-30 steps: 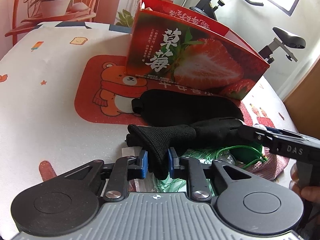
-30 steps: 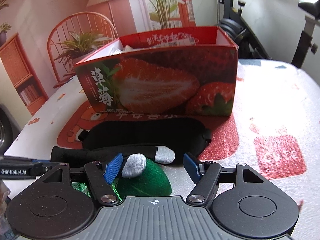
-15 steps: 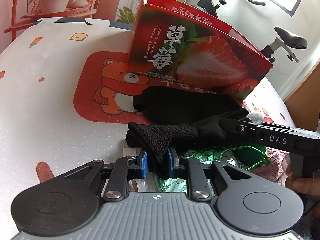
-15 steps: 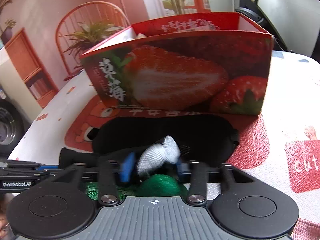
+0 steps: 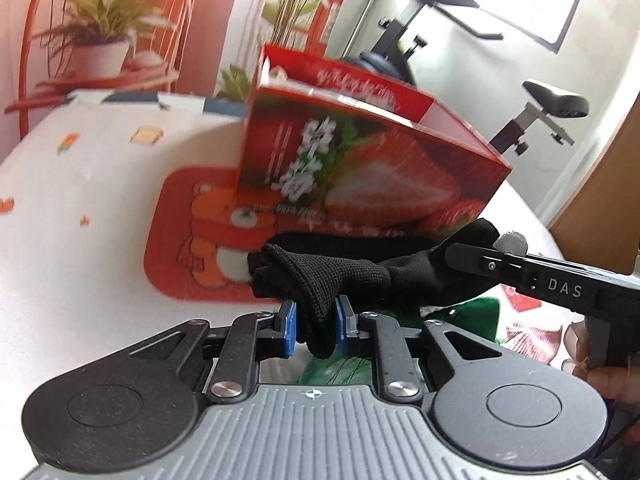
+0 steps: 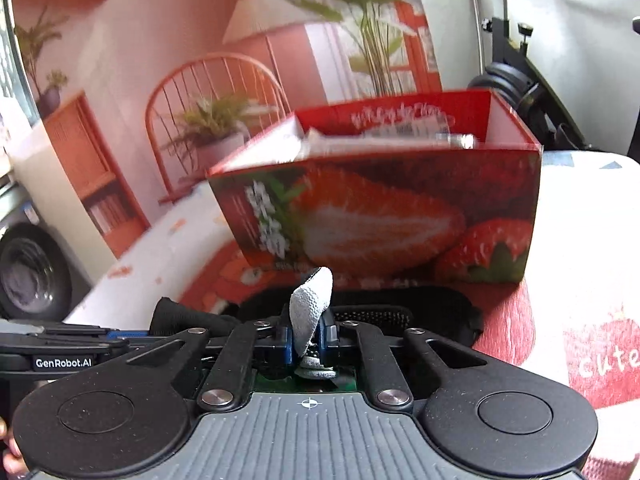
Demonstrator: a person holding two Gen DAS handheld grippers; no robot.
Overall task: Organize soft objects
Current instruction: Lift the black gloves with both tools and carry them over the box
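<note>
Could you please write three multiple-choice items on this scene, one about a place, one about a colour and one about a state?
1. Where does the strawberry box stand relative to the black glove?
A. behind it, on the table
B. on top of it
C. inside it

2. What colour is the glove fingertip between the right gripper's pads?
A. green
B. grey
C. yellow

3. How is the left gripper?
A. open and empty
B. shut on the glove's cuff
C. shut on the box's rim

Answers:
1 A: the box rises beyond the glove in both views.
2 B: the tip in the right gripper is grey knit.
3 B: the black cuff is pinched between the blue pads.
</note>
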